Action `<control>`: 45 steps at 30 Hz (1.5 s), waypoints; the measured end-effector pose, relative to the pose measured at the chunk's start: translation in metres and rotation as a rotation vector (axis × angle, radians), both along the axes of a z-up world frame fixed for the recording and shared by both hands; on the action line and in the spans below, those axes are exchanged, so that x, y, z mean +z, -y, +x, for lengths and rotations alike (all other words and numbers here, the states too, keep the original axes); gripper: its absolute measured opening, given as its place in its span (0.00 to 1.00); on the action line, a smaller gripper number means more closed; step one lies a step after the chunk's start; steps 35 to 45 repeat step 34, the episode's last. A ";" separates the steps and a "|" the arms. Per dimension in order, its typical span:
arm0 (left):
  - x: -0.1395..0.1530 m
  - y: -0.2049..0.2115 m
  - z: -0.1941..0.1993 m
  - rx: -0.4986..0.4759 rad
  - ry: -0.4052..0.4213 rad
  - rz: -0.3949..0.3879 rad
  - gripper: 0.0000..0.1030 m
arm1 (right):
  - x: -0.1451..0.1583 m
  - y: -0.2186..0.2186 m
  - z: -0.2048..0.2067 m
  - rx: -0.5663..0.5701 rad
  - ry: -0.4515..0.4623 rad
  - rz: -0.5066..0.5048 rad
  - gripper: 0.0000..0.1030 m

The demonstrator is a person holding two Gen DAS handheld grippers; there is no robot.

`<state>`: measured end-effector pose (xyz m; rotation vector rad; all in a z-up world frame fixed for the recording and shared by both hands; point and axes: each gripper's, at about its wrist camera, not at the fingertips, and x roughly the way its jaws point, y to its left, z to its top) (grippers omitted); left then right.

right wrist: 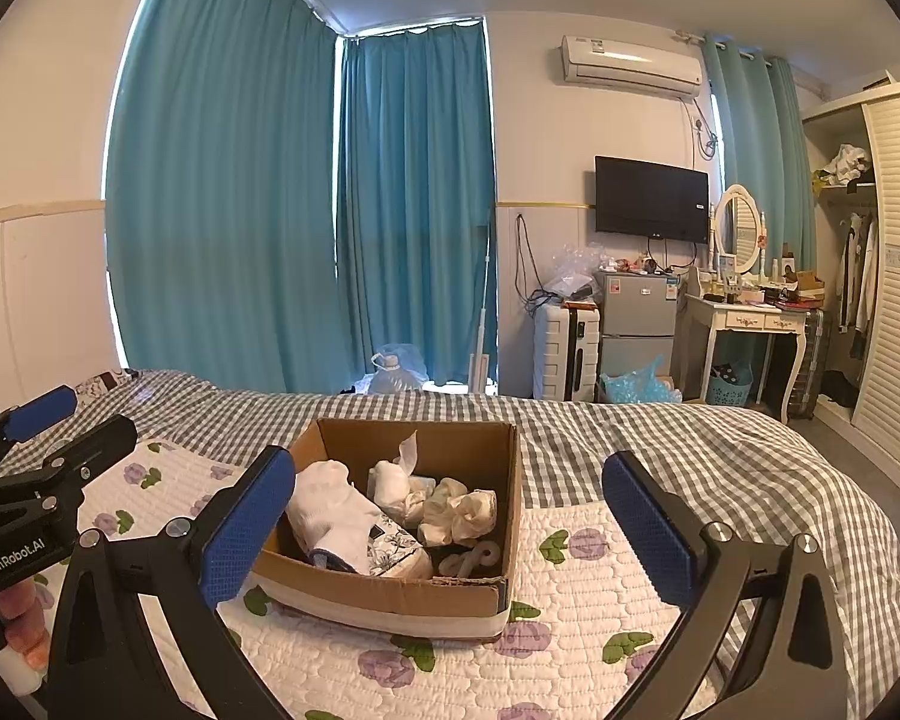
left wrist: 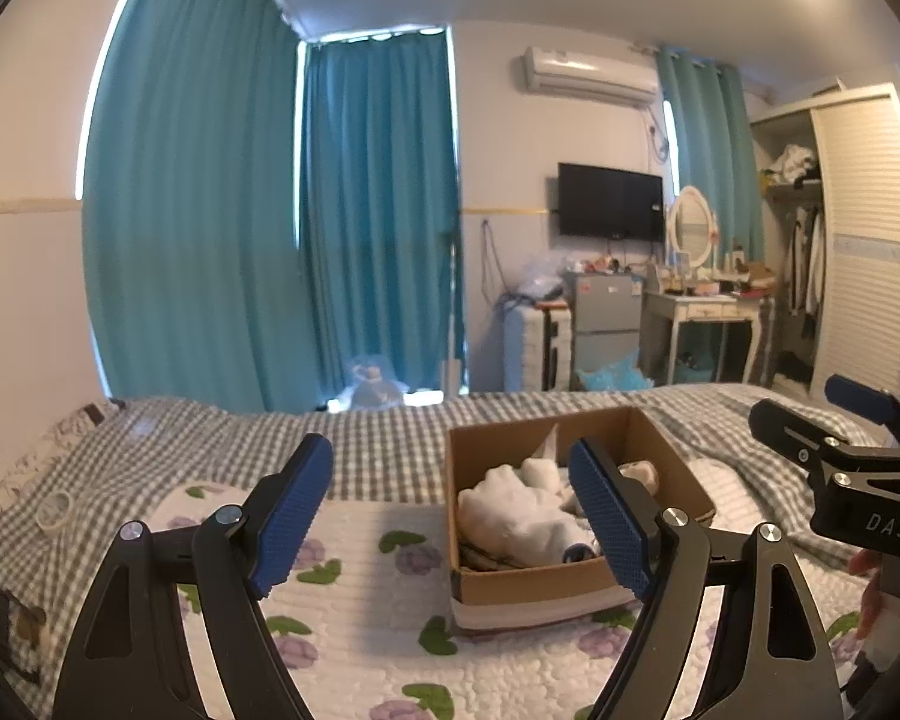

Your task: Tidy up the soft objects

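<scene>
A cardboard box [right wrist: 390,597] sits on the flowered quilt [right wrist: 570,630] on the bed; it also shows in the left wrist view [left wrist: 534,585]. Inside lie white socks [right wrist: 336,507], a cream scrunchie [right wrist: 459,510], a white rolled cloth [right wrist: 393,483] and a flowered pouch [right wrist: 399,552]. My left gripper [left wrist: 450,516] is open and empty, just left of the box, with its right finger in front of it. My right gripper [right wrist: 447,531] is open and empty, hovering before the box. Each gripper shows at the edge of the other's view.
A grey checked bedsheet [right wrist: 690,438] covers the bed. A roll of tape [left wrist: 54,507] lies on it at the left. Beyond the bed stand teal curtains [right wrist: 270,210], a white suitcase [right wrist: 567,351], a small fridge [right wrist: 636,324], a dressing table [right wrist: 750,324] and a wardrobe [right wrist: 888,276].
</scene>
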<state>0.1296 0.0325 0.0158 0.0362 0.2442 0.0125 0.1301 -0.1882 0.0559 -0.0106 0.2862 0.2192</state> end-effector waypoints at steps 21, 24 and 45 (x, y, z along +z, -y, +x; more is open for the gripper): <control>-0.002 0.000 0.001 -0.002 -0.018 -0.002 0.80 | 0.000 -0.004 -0.001 -0.001 -0.014 -0.002 1.00; -0.002 0.001 0.001 0.003 -0.022 0.003 0.80 | 0.000 -0.005 -0.002 -0.001 -0.013 -0.005 1.00; -0.003 0.000 0.003 -0.006 -0.036 -0.022 0.80 | -0.001 -0.007 -0.001 -0.001 -0.016 -0.005 1.00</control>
